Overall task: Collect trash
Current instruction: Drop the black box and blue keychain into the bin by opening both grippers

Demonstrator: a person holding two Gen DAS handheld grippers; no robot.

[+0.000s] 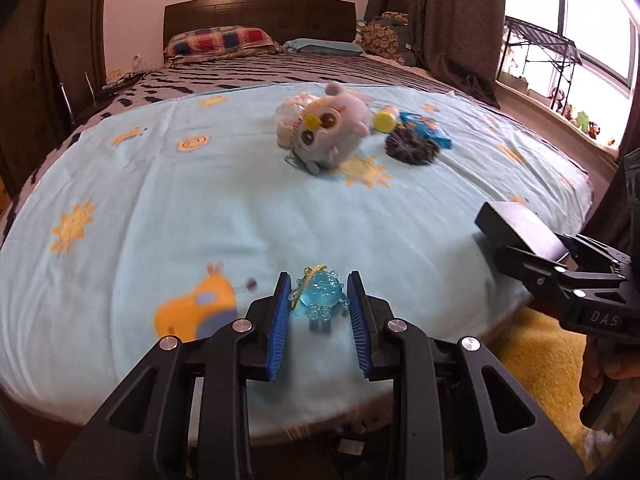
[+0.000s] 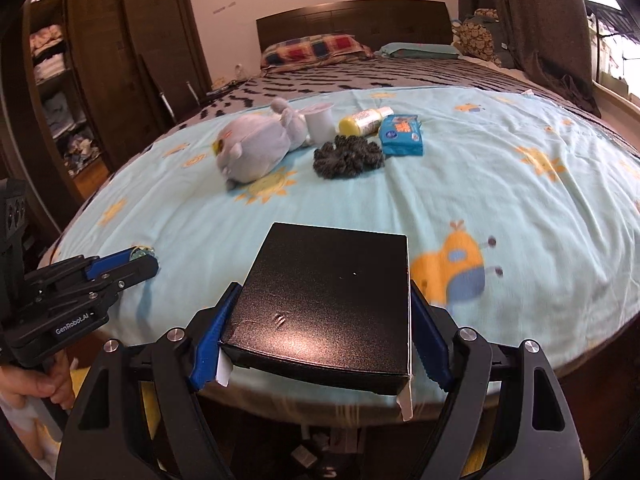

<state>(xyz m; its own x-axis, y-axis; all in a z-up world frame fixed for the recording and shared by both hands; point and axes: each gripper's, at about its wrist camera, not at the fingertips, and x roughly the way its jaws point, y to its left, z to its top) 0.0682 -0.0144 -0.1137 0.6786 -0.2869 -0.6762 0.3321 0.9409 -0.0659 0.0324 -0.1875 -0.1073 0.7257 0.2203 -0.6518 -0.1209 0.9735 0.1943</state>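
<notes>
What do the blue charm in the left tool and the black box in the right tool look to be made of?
Blue charm: clear moulded plastic, likely; light passes through it, and it carries a gold cord. Black box: probably coated cardboard; faint sheen, fine speckle, scuffs on top and white raw edges at the flaps.

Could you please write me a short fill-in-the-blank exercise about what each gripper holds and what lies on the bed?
1. The left gripper is shut on a translucent ____ toy.
2. The right gripper holds a flat ____ box.
3. The grey plush toy lies on a light blue blanket printed with orange ____.
4. The small bottle has a ____ cap.

Missing words: blue; black; suns; yellow
</notes>
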